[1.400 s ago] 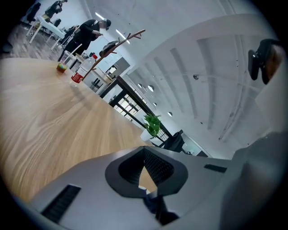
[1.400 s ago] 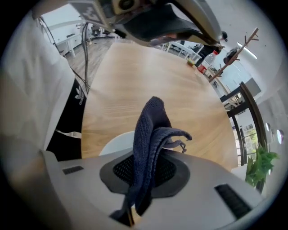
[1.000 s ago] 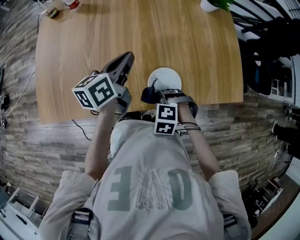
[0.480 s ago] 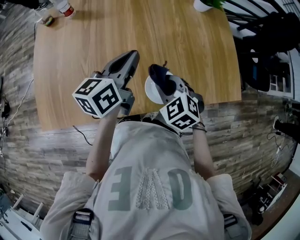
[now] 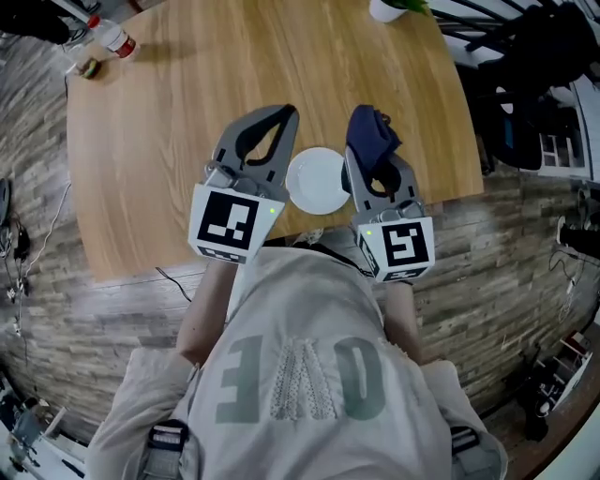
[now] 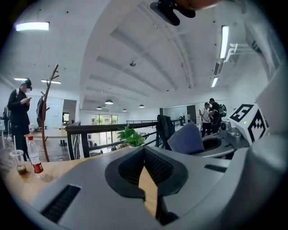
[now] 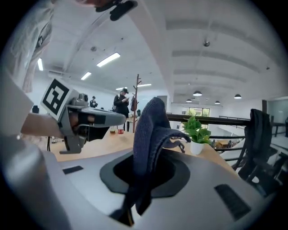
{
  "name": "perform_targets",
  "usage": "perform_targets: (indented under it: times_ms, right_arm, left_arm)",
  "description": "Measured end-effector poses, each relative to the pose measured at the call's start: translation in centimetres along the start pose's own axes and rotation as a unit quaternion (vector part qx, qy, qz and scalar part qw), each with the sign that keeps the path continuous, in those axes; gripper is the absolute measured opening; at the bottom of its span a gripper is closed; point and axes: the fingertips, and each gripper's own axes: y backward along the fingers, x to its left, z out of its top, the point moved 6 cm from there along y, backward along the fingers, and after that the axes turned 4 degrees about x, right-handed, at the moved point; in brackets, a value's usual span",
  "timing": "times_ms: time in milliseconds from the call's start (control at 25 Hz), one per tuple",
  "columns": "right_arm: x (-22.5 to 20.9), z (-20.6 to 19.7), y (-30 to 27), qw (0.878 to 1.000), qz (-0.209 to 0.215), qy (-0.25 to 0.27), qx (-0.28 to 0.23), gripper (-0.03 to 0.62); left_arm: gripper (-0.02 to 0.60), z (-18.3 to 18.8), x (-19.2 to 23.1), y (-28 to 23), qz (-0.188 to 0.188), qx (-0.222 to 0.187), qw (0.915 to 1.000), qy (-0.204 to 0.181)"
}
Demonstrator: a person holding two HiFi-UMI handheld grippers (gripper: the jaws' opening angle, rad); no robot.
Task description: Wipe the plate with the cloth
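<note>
A small white plate [image 5: 317, 180] lies on the wooden table [image 5: 169, 141] near its front edge, uncovered, between my two grippers. My left gripper [image 5: 280, 113] is held above the table just left of the plate, jaws shut with nothing in them. My right gripper [image 5: 367, 127] is held just right of the plate and is shut on a dark blue cloth [image 5: 372, 137]. The cloth [image 7: 151, 130] bunches up out of the jaws, clear of the plate. In the left gripper view the cloth [image 6: 186, 139] shows at the right.
A red-capped bottle [image 5: 114, 38] and a small cup [image 5: 89, 67] stand at the table's far left corner. A white pot with a green plant [image 5: 387, 8] is at the far right. Dark chairs [image 5: 530, 112] crowd the table's right side. People stand far off.
Both grippers have risen and rolled, so their marker cubes now face the camera. The right gripper lifted the cloth off the plate and moved right, leaving the plate uncovered.
</note>
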Motion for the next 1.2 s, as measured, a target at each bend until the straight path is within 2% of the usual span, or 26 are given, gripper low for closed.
perform_targets:
  times_ms: [160,440,800,1200]
  right_arm:
    - [-0.3,-0.3,0.7,0.999,-0.025,-0.025,-0.014,0.057]
    - [-0.2,0.8,0.7,0.999,-0.031,0.006,-0.023,0.057]
    - [-1.1,0.2,0.5,0.999,-0.047,0.015,-0.004,0.057]
    - [-1.0,-1.0,0.8,0.998,-0.058,0.024,0.024,0.057]
  left_arm:
    - [0.006,0.0,-0.2,-0.9,-0.012,0.001,0.9999,-0.005]
    - [0.006,0.4,-0.7,-1.8,-0.025,-0.008,0.9996,-0.013]
    - [0.006,0.2,-1.5,-2.5,-0.040,0.005,0.9987,-0.032]
    - [0.007,0.0,-1.0,-2.7,-0.036,0.009,0.9988,-0.031]
